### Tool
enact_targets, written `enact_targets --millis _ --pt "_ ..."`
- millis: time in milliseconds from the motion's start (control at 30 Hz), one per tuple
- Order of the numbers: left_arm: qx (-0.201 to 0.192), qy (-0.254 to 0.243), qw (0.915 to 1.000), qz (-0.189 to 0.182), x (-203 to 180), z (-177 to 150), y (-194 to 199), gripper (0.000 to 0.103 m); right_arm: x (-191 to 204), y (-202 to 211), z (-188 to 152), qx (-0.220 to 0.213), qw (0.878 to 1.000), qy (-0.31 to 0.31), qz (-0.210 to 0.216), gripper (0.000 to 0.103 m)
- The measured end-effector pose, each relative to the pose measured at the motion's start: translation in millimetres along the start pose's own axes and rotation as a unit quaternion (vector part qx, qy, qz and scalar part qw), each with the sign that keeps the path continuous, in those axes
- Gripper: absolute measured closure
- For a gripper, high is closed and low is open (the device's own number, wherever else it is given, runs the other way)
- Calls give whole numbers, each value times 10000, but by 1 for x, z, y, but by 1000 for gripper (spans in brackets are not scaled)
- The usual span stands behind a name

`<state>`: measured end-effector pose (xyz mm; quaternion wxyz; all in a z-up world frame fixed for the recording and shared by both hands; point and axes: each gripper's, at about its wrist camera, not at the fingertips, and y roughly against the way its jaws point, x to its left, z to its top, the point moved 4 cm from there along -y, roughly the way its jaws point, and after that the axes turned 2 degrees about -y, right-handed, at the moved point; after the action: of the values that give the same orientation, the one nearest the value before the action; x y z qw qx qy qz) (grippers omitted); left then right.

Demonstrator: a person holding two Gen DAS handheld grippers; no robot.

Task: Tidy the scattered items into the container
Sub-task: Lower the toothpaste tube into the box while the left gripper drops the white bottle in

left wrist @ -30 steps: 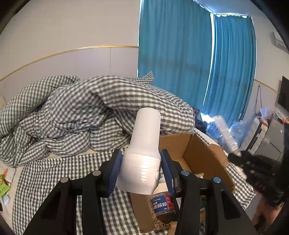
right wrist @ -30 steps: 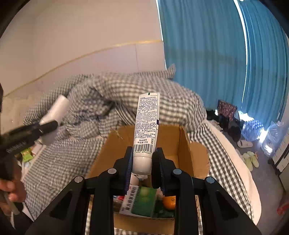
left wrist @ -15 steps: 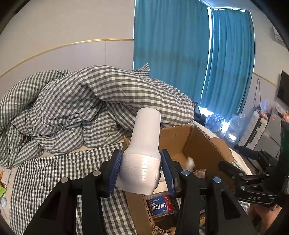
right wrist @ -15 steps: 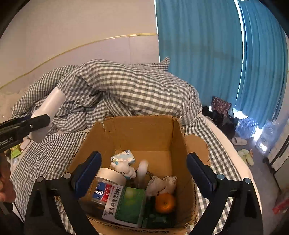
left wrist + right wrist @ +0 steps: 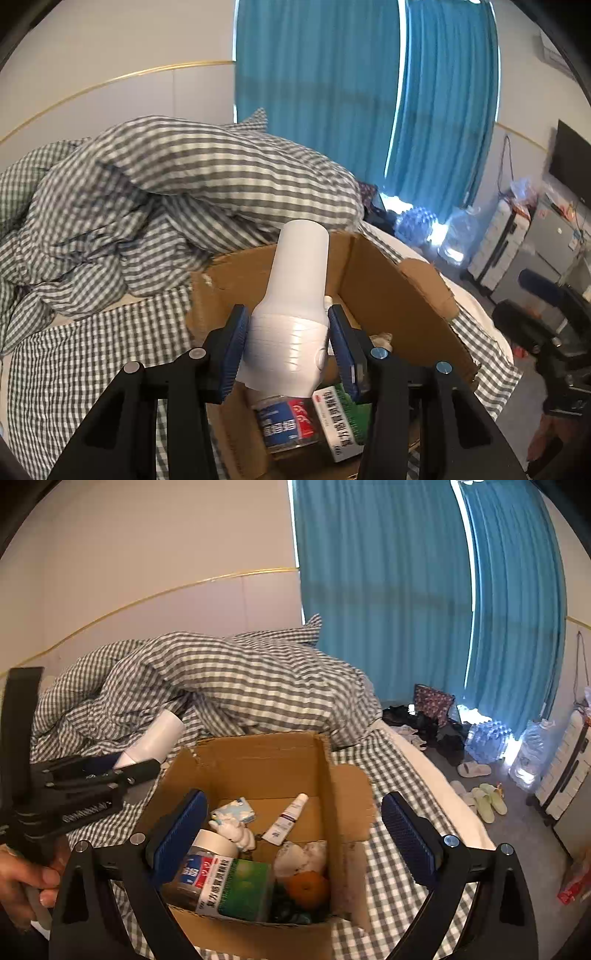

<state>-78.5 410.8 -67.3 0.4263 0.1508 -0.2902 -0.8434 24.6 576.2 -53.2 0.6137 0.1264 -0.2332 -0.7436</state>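
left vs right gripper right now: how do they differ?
The left gripper is shut on a white bottle; the right gripper is open and empty. The left gripper holds its bottle over the cardboard box edge; the right gripper frames the box's middle, above the tube. Both have blue pads and black frames.

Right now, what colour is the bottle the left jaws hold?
White bottle, best seen in the left wrist view.
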Motion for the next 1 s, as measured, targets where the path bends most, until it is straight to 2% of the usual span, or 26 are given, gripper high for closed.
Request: enact_targets --millis 100,167,200,233,267,367,600,833,1000 --pt "-12 -127 9999 -24 -10 2 -2 57 -10 4 0 -41 9999 -142 30 7" --pt "-39 -211 9998 -53 -18 4 -1 50 -13 4 -1 -34 9998 -204 51 7" --pt "-55 -227 9997 -42 -20 5 -1 30 -14 4 -1 -22 9998 -207 47 7" --pt "-91 -218 9997 20 -21 6 0 6 -14 4 -2 -15 9998 -201 38 7" --pt "-146 -188 9997 85 -21 7 1 0 -14 5 -2 -18 9998 -193 26 7" --pt "-179 -102 9998 -36 -19 9 5 0 -14 7 -3 -43 9998 -188 10 5" --pt "-171 -42 9998 59 -6 7 17 0 -6 15 2 -122 9997 -200 79 4" --pt "-175 26 9992 361 24 3 39 0 14 20 9 -254 9991 -307 175 0" --pt "-274 266 9981 494 53 0 61 0 42 19 17 -184 9997 -15 129 0"
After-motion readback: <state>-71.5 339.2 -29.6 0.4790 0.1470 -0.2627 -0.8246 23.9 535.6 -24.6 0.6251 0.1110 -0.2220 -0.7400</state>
